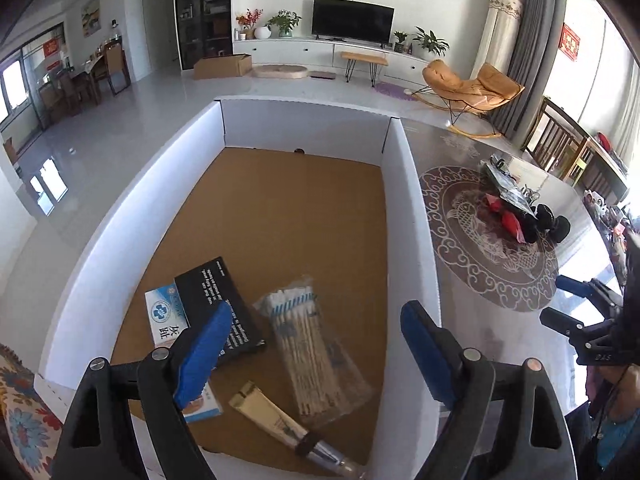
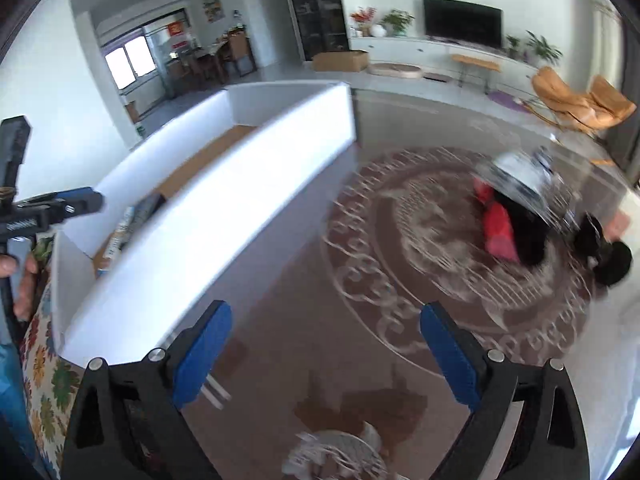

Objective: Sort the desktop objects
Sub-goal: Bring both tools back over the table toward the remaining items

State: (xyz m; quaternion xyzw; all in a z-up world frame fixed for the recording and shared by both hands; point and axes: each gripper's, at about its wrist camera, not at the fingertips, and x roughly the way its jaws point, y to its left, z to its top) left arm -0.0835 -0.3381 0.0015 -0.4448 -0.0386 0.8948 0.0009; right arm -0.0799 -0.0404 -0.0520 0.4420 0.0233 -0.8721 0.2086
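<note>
A white-walled box point(image 1: 408, 216) with a brown cardboard floor holds a black booklet point(image 1: 218, 304), a blue-and-white medicine box point(image 1: 164, 314), a clear bag of cotton swabs point(image 1: 316, 344) and a tan tube point(image 1: 276, 420). My left gripper point(image 1: 316, 344) is open and empty above these. A pile of objects point(image 1: 516, 208) with red, black and silvery items lies on the patterned table to the right. My right gripper point(image 2: 326, 344) is open and empty over the table beside the box point(image 2: 208, 232); the pile point(image 2: 516, 216) is blurred ahead of it.
The glass table top point(image 1: 480, 320) has a round ornamental fish pattern. A floral cloth point(image 1: 20, 408) lies at the box's near left corner. The right gripper also shows at the edge of the left wrist view point(image 1: 568, 304). A living room lies beyond.
</note>
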